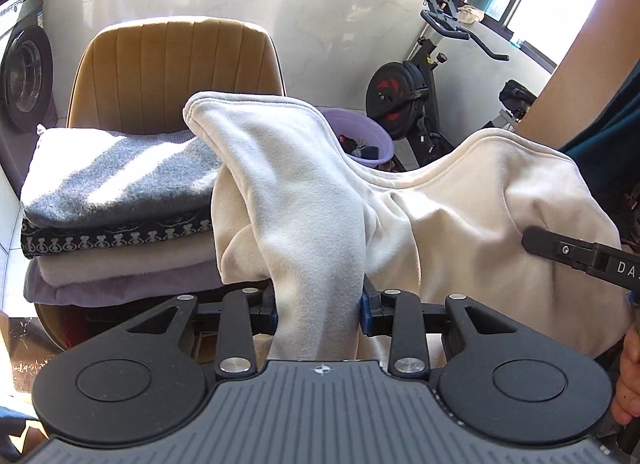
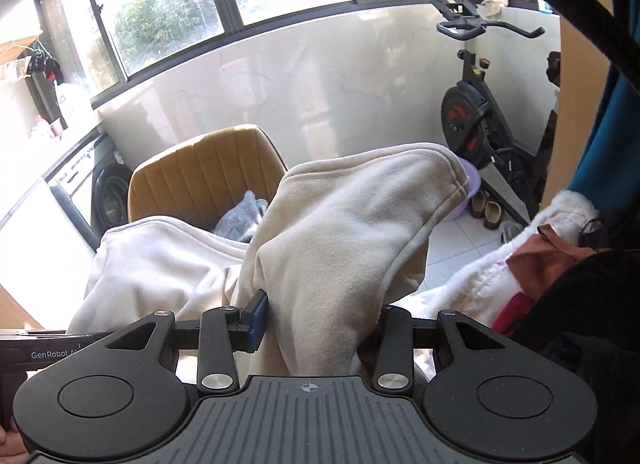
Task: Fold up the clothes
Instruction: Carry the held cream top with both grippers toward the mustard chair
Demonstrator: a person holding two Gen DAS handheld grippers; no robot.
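Note:
A cream fleece garment (image 1: 420, 215) hangs in the air between both grippers. My left gripper (image 1: 319, 306) is shut on a bunched fold of it, which rises above the jaws. My right gripper (image 2: 320, 316) is shut on another fold of the same garment (image 2: 340, 232); a finger of it shows at the right of the left wrist view (image 1: 576, 254). A stack of folded clothes (image 1: 116, 219), grey on top, sits on the tan chair (image 1: 176, 63) just left of the garment.
A purple basin (image 1: 368, 135) with dark items stands on the floor behind. An exercise bike (image 1: 420, 87) stands at the right wall, a washing machine (image 1: 24, 75) at the left. A pile of unfolded clothes (image 2: 540, 264) lies at the right.

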